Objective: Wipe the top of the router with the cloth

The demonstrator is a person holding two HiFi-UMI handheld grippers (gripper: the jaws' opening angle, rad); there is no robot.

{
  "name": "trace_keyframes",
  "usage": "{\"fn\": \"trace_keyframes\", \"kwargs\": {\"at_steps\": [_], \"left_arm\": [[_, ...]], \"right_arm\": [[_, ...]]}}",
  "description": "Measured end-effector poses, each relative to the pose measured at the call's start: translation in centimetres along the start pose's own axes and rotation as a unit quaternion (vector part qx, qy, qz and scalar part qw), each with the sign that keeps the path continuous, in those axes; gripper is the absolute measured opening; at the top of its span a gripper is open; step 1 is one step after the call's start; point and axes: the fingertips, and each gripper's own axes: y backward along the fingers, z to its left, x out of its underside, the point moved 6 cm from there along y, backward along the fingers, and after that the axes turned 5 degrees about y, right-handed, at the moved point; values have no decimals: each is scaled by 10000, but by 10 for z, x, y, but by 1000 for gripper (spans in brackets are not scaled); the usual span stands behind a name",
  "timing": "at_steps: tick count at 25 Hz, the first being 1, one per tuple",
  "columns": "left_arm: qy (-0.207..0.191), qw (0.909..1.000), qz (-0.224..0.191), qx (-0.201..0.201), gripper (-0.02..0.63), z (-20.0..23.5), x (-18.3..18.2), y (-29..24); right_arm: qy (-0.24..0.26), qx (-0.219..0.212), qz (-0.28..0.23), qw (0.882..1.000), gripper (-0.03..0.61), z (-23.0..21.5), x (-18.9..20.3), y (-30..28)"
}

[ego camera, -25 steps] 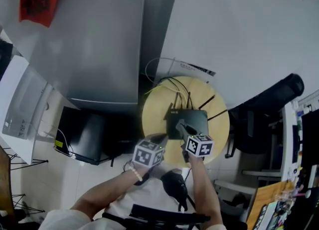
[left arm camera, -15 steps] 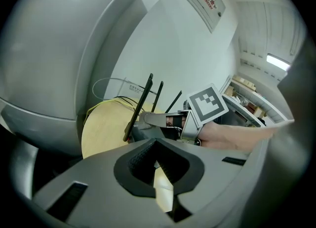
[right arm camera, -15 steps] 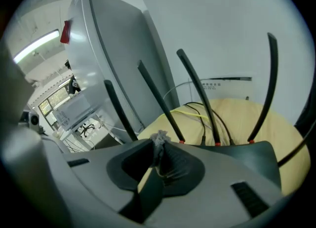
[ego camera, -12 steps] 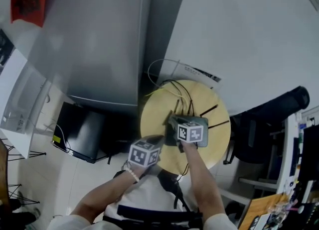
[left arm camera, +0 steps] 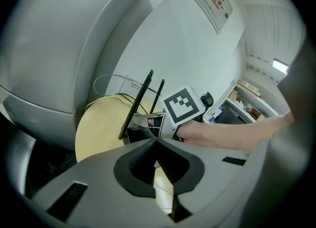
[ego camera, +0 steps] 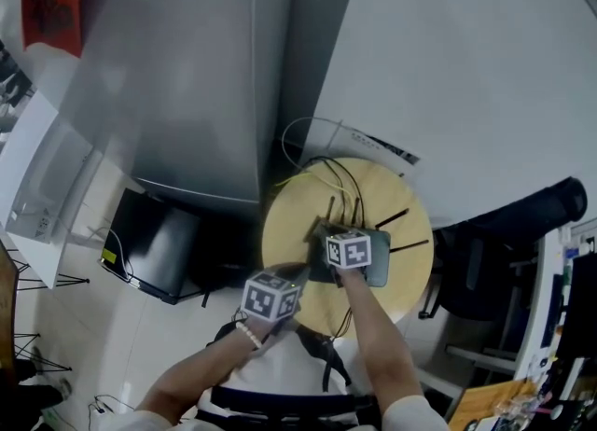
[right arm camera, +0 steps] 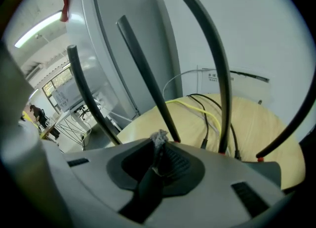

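A black router [ego camera: 377, 269] with several antennas [right arm camera: 148, 85] lies on a round wooden table [ego camera: 284, 224]. My right gripper [ego camera: 325, 231] is low over the router's far side near the antenna bases, shut on a grey cloth [right arm camera: 159, 138] whose tuft sticks up between the jaws. In the left gripper view the right gripper's marker cube [left arm camera: 183, 104] sits just behind the antennas [left arm camera: 136, 104]. My left gripper [ego camera: 300, 273] hovers at the table's near-left edge beside the router, its jaws meeting at the tips [left arm camera: 155, 140] with nothing in them.
Black and yellow cables [right arm camera: 198, 108] run from the router's back over the table. A tall grey cabinet [ego camera: 187, 75] stands behind left, a black box [ego camera: 154, 247] on the floor below it. A black office chair [ego camera: 508, 219] is at the right.
My right gripper has slid with the cloth away from me across the router top, toward the antennas. The left gripper has stayed near the table's near-left edge.
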Motion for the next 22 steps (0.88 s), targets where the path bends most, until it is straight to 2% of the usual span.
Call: {"fn": "trace_keyframes", "kwargs": {"at_steps": [5, 9, 14, 17, 22], "left_arm": [[-38, 10000, 41, 53, -2, -7, 1, -12], [-97, 9997, 147, 159, -2, -18, 2, -24], [-169, 9990, 293, 286, -2, -30, 4, -35], [-177, 9985, 383, 353, -2, -35, 9, -39], [-192, 9978, 469, 424, -2, -42, 12, -43]], "right_arm": [[31, 142, -19, 9999, 67, -17, 6, 11], [9, 493, -6, 9988, 67, -40, 15, 24], [-177, 1263, -39, 9918, 67, -78, 38, 50], [-254, 1857, -59, 9823, 67, -100, 52, 64], [-58, 2652, 164, 9640, 67, -123, 59, 78]]}}
